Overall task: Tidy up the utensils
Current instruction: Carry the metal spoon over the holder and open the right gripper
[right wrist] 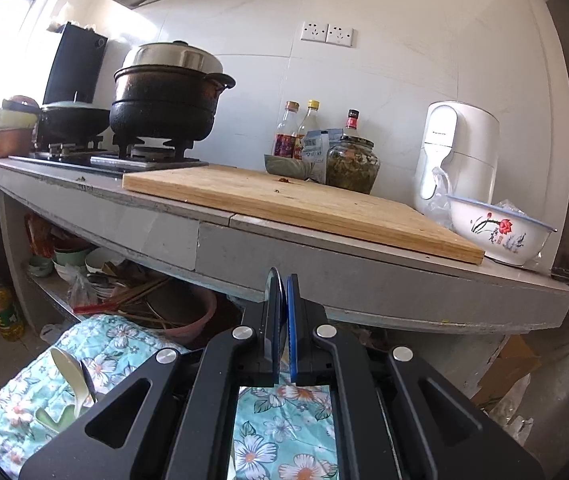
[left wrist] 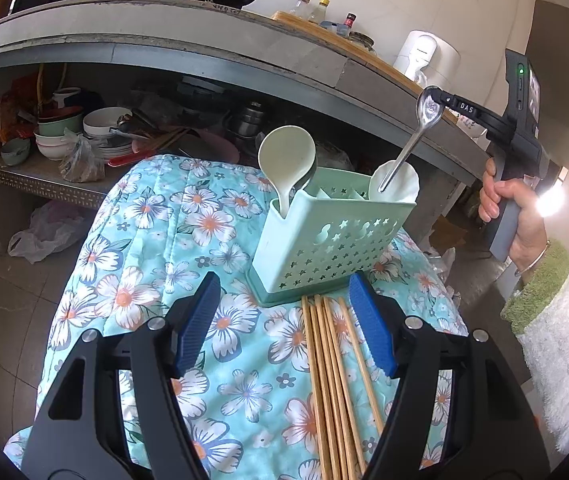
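Observation:
A mint-green perforated utensil holder (left wrist: 324,240) stands on a floral cloth (left wrist: 164,240). A white rice paddle (left wrist: 286,156) leans out of its left compartment, and a white spoon (left wrist: 398,184) sits in its right one. My right gripper (left wrist: 440,98) is shut on the bowl of a metal spoon (left wrist: 408,148), whose handle slants down to the mouth of the right compartment. In the right wrist view the right gripper (right wrist: 283,284) shows the spoon's (right wrist: 277,280) thin edge between its pads. My left gripper (left wrist: 284,320) stands open just above several wooden chopsticks (left wrist: 332,380) that lie flat on the cloth.
Behind the holder runs a grey counter (right wrist: 324,264) carrying a wooden cutting board (right wrist: 284,200), black pots (right wrist: 164,100), bottles, a jar and a flowered bowl (right wrist: 496,232). A shelf under it holds stacked dishes (left wrist: 84,132). A hand and a sleeve (left wrist: 544,312) are on the right.

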